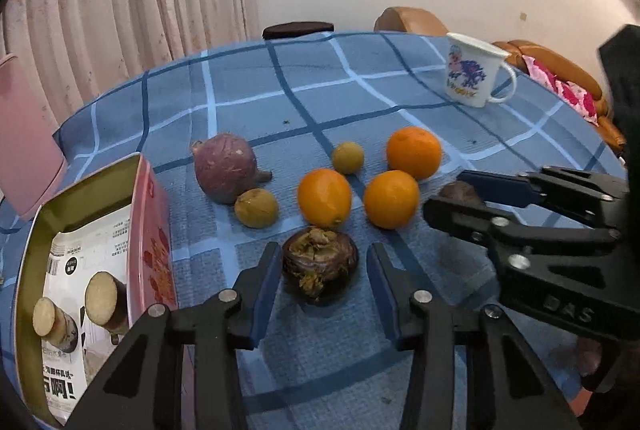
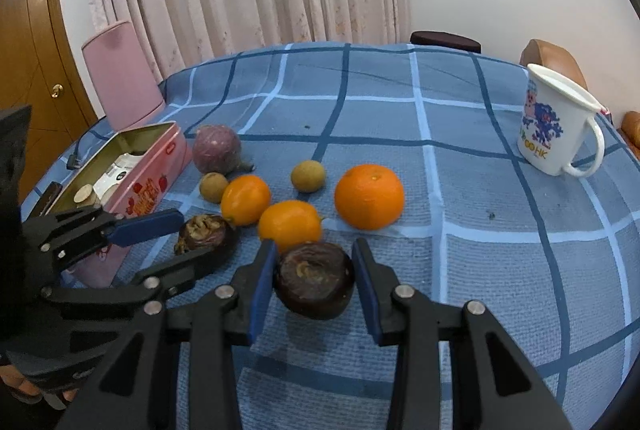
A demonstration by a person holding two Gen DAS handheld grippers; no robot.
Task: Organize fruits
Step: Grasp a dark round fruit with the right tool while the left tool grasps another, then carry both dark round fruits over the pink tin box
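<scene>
Fruits loose on blue checked tablecloth (image 2: pixel 480 134): 2 dark mangosteens, 3 oranges, 2 small brown longans, 1 purple round fruit. Left mangosteen (image 1: pixel 320 264) dead centre between left gripper (image 1: pixel 325 280) jaws, spread, gaps both sides. Right mangosteen (image 2: pixel 314 280) between right gripper (image 2: pixel 314 284) jaws, spread but near touching. Both squat, no long axis. Nearest orange (image 2: pixel 290 224) just behind right mangosteen. Pink tin (image 1: pixel 80 270) open at left, nearer left gripper. White mug (image 2: pixel 556 124) well apart, far right. Open cloth to right.
</scene>
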